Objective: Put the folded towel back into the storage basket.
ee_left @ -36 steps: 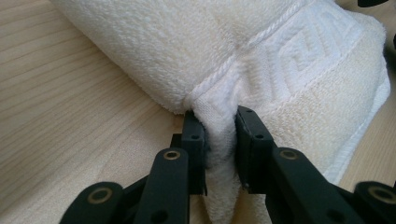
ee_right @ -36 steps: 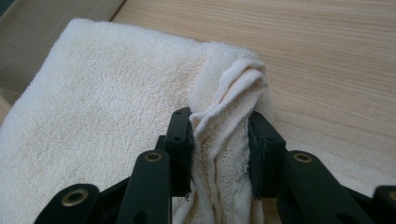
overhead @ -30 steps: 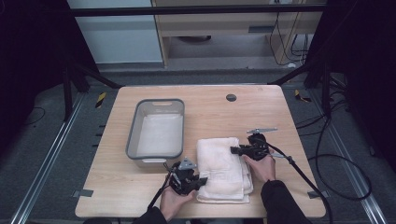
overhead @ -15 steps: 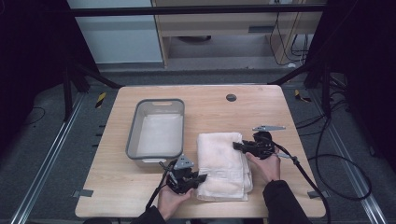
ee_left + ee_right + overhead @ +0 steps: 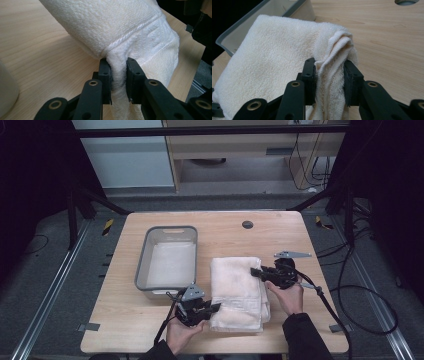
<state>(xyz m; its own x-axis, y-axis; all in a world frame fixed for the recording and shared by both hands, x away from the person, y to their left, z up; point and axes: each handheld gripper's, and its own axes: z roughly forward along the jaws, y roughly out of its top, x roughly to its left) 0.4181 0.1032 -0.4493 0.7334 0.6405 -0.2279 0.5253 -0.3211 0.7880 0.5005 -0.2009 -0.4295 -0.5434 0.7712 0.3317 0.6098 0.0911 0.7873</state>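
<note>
the folded white towel lies on the wooden table just beside the grey plastic tub. the left gripper pinches its near left edge, and the right gripper pinches a bunched fold at its right edge. to lift it well, i think both hands should rise evenly, so the fold does not open, and pass clear over the tub rim.

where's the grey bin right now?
In the high view the grey bin sits on the left half of the wooden table, just left of the folded white towel and beyond the left tool.
</note>
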